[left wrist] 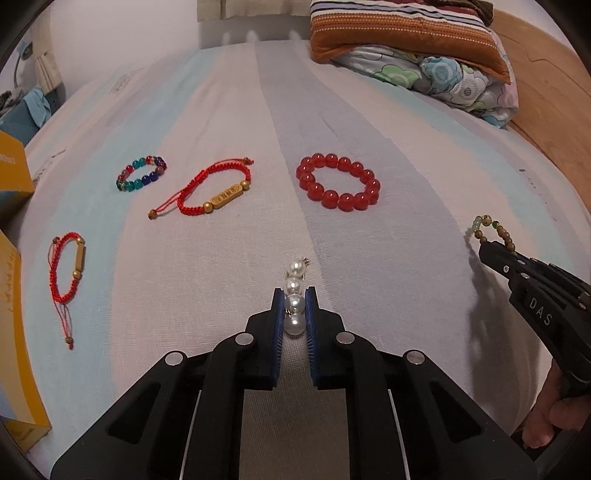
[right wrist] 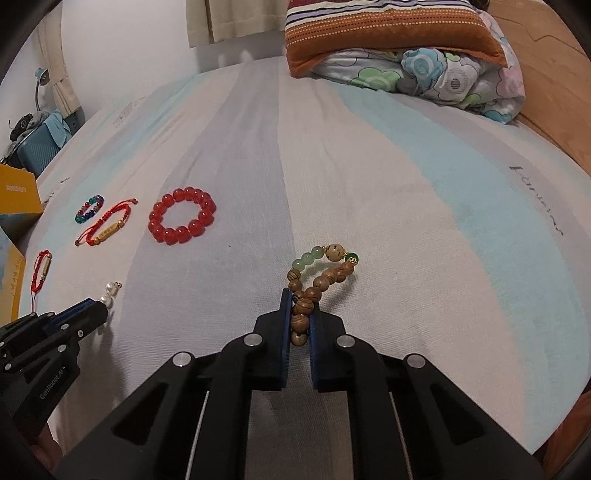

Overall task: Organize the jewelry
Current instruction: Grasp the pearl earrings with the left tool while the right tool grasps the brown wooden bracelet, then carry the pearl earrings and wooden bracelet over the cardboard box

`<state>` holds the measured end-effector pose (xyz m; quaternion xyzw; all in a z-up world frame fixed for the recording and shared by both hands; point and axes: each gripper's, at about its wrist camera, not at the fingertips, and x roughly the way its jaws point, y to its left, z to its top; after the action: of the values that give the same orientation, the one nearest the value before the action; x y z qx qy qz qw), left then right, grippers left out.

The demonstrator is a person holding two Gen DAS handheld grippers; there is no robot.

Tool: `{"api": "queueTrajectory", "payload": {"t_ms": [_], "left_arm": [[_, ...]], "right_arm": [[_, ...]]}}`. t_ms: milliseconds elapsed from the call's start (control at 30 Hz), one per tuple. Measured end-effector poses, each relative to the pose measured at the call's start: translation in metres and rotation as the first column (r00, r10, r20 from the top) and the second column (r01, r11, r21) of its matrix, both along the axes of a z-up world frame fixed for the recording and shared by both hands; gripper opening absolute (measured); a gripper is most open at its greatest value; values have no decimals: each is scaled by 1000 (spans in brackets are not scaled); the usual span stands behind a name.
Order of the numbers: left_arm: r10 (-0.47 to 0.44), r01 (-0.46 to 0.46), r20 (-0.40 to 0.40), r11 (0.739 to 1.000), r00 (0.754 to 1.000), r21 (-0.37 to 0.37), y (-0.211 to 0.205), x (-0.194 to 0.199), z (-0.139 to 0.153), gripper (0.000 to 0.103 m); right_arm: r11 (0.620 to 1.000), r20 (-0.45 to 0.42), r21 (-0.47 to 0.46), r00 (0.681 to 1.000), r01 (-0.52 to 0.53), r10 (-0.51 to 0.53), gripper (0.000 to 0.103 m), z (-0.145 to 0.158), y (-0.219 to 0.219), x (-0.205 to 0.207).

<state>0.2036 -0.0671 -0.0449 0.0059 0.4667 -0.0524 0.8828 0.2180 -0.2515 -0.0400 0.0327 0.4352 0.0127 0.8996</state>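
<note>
My left gripper (left wrist: 294,295) is shut on a white pearl bracelet (left wrist: 295,286), held edge-on just above the striped bed sheet (left wrist: 229,110). My right gripper (right wrist: 300,298) is shut on a wooden bead bracelet with green beads (right wrist: 325,271); it also shows in the left wrist view (left wrist: 493,230). On the sheet lie a red bead bracelet (left wrist: 338,181), a red cord bracelet with a gold bar (left wrist: 214,190), a multicoloured bead bracelet (left wrist: 141,172) and a second red cord bracelet (left wrist: 66,267). The left gripper (right wrist: 105,308) shows at the lower left of the right wrist view.
Yellow cardboard boxes (left wrist: 14,173) stand at the bed's left edge. A striped pillow (left wrist: 402,33) on a floral quilt (left wrist: 443,79) lies at the head of the bed. A wooden bed frame (left wrist: 554,96) runs along the right.
</note>
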Motion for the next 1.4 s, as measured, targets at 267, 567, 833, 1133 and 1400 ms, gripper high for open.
{"api": "queueTrajectory", "payload": {"t_ms": [267,567,833,1133,1400], "left_arm": [[8,-8,19,1000,1000,-7,5,-7,22,10],[15,-15,45,1000,999,-5,16,-27,50,10],[49,-49,60,999,997,7,41,-51,73,11],[99,-100,87,995,991,4,82,-76,105,11],[157,-159,122,987,980,3,125,-94,135,11]], "right_arm": [[1000,8,7,1000,3,-3,7,19,3,-10],[1000,43,7,999,-4,4,7,50,12,-28],[1000,55,11,998,-22,22,7,71,31,-45],[998,94,-1,993,-70,70,7,99,71,-57],[991,113,-7,985,-130,130,7,119,121,-60]]}}
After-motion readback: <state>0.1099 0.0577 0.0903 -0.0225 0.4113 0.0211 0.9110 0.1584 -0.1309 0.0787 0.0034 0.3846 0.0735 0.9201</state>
